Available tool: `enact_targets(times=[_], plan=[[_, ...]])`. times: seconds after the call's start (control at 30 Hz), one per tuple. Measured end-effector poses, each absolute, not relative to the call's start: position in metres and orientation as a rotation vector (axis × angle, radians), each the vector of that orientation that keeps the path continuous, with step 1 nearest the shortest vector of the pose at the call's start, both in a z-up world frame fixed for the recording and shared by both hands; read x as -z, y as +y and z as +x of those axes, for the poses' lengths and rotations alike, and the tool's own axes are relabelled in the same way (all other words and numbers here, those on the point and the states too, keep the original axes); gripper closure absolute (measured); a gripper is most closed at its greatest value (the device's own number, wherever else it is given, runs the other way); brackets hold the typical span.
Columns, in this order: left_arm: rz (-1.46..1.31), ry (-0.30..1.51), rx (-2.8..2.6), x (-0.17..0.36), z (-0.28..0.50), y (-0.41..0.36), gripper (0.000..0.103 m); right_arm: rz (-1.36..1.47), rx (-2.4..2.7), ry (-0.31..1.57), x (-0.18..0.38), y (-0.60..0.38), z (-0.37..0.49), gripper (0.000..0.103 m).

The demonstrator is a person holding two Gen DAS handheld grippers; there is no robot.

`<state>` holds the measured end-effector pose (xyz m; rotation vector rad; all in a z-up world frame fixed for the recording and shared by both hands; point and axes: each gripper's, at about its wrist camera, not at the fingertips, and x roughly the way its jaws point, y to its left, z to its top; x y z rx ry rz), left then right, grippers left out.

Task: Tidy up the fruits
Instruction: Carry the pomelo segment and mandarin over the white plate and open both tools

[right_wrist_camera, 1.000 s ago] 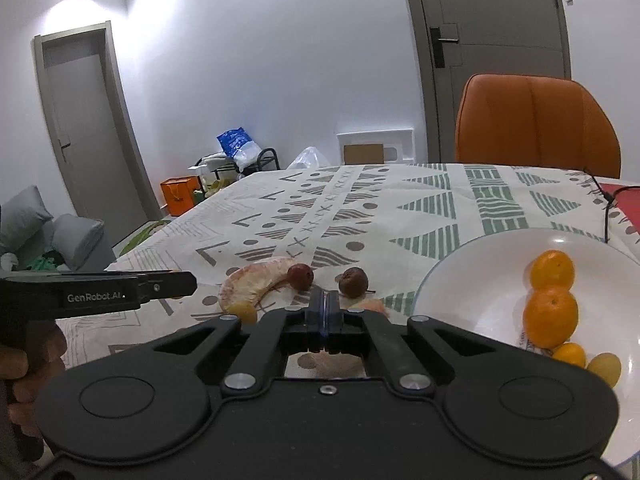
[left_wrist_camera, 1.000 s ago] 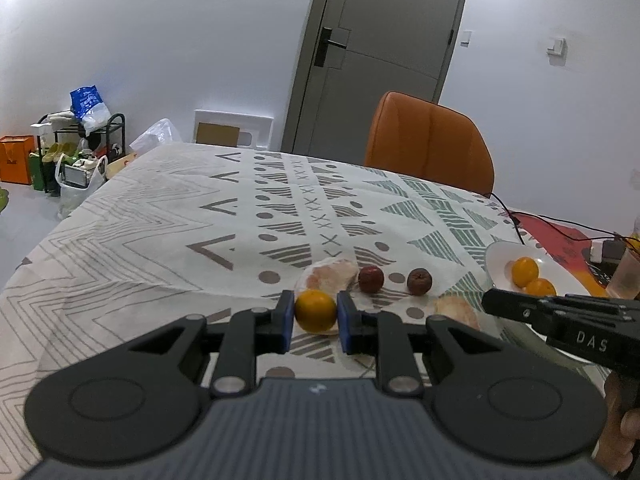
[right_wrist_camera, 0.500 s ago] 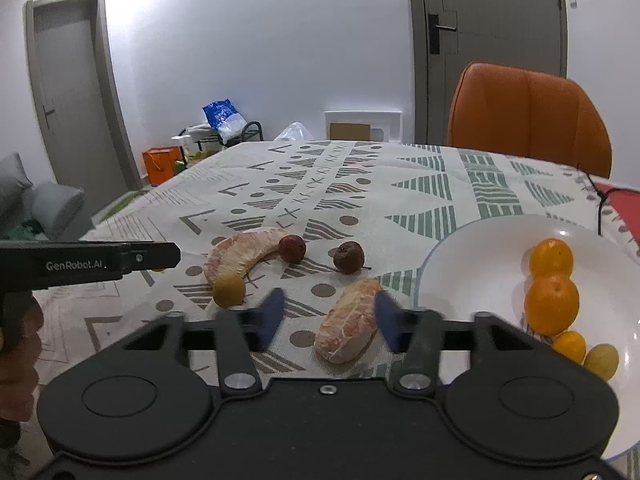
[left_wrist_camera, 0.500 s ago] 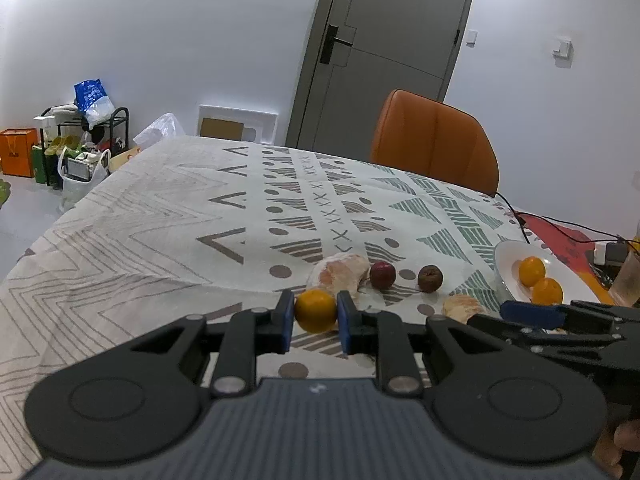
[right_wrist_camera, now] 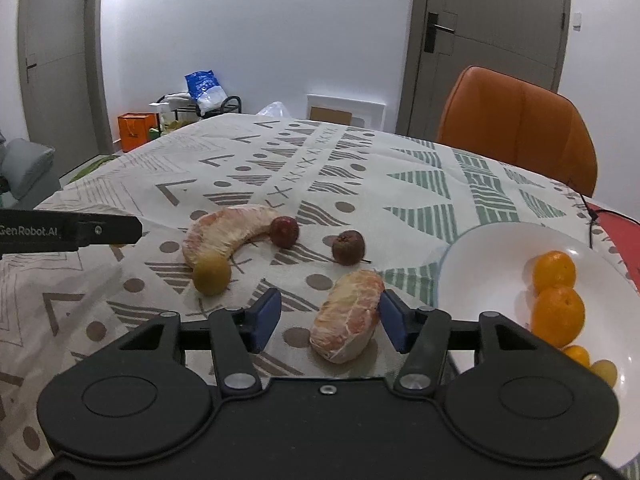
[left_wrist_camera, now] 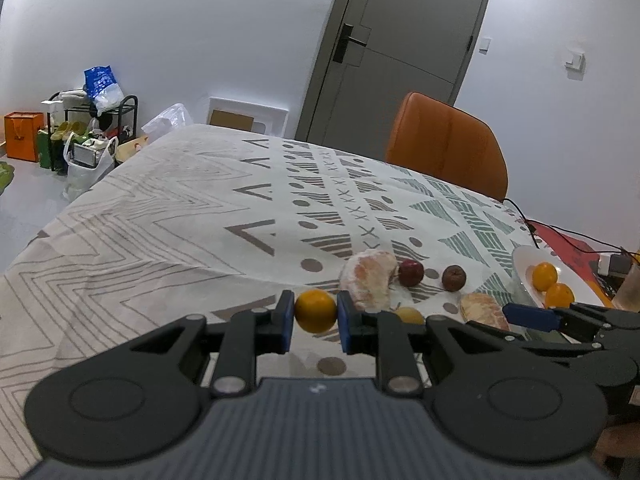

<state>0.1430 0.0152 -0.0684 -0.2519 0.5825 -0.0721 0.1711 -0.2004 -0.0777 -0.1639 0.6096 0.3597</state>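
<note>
The left gripper [left_wrist_camera: 316, 322] pinches a small orange [left_wrist_camera: 315, 311] between its blue pads, both pressed against the round, smooth, bright skin, the fruit held above the patterned tablecloth [left_wrist_camera: 168, 216]. The right gripper [right_wrist_camera: 330, 320] has its blue jaws spread, having just closed in a little; a short peeled pomelo segment [right_wrist_camera: 347, 316] lies between them on the cloth, its pale pink, veined membrane close to the right pad, with a clear gap to the left one. Both tools are matte black plastic, angled downward over the table. Beyond the short segment sit a wrinkled dark brown fruit [right_wrist_camera: 348, 247] and a dark red fruit [right_wrist_camera: 284, 231], the latter touching the end of a long curved pomelo segment [right_wrist_camera: 226, 234]; a dull yellow round fruit [right_wrist_camera: 212, 273] rests against that segment's near end. To the right, a glossy white plate [right_wrist_camera: 480, 276] holds two oranges at its far side and two smaller fruits, one orange and one yellowish, near its front edge. An orange padded chair [right_wrist_camera: 520, 128] stands behind the table.
</note>
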Motion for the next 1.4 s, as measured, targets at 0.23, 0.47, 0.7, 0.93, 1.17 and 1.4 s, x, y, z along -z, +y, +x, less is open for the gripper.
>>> enact_targets(times=[0.23,0.47,0.7,0.93,1.17,1.4], plan=[[-0.263,0.585,0.067,0.071,0.143,0.023,0.082,-0.143,-0.364,0.614,0.075,-0.198,0.179,0.061],[-0.271,0.588,0.063,0.073,0.144,0.029,0.082,-0.140,-0.351,0.645,0.082,-0.194,0.186,0.055],[-0.271,0.590,0.066,0.074,0.144,0.029,0.082,-0.158,-0.386,0.655,0.085,-0.187,0.187,0.069],[-0.265,0.591,0.063,0.074,0.144,0.027,0.082,-0.151,-0.407,0.643,0.085,-0.187,0.185,0.070],[-0.242,0.594,0.076,0.070,0.145,0.018,0.082,-0.104,-0.392,0.586,0.073,-0.199,0.180,0.071],[-0.219,0.579,0.106,0.062,0.146,-0.004,0.082,-0.054,-0.362,0.534,0.056,-0.226,0.173,0.071]])
